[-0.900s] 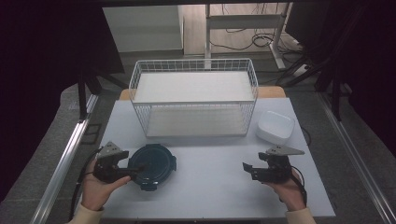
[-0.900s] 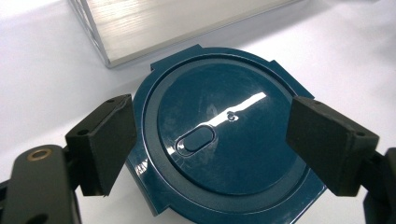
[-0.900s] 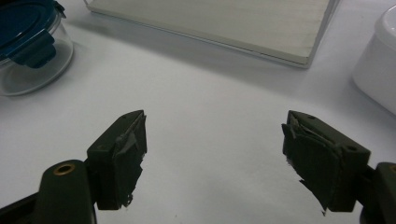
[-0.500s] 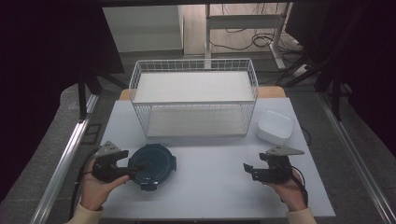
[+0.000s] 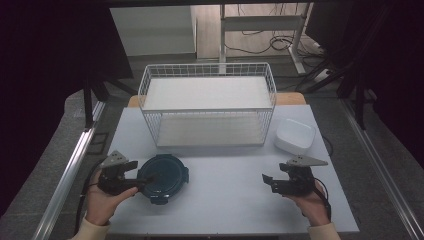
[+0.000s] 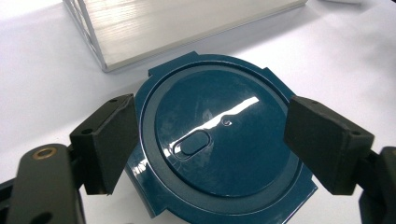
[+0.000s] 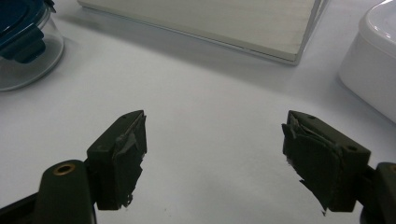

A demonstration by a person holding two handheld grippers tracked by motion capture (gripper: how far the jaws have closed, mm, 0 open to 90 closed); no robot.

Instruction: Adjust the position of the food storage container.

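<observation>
— While the left gripper (image 5: 131,176) sits at the front-left corner of the table (image 5: 225,200), what are its jaws doing?

— They stand wide apart, one on each side of the round dark-teal lidded container (image 5: 163,173). In the left gripper view the pads flank the lid (image 6: 219,140) without pressing on it; whether either one touches the rim, I cannot tell.

— Where does that container stand?

— On the table's front-left part, just in front of the white wire basket (image 5: 207,107), which fills the middle of the far edge. The lid has four clip tabs and a small oval valve (image 6: 191,143) near its centre. From the right gripper view the body under the lid is clear glass (image 7: 25,51).

— And the right gripper (image 5: 280,181)?

— Held by the person's right hand (image 5: 312,205) near the front-right corner, well apart from the container. Its jaws are spread open too, with bare table between them; the pads (image 7: 123,161) look worn and ragged.

— Anything else on the table?

— A white lidded box with rounded corners (image 5: 295,135) near the right edge, just beside the basket's right end and beyond the right gripper.
</observation>
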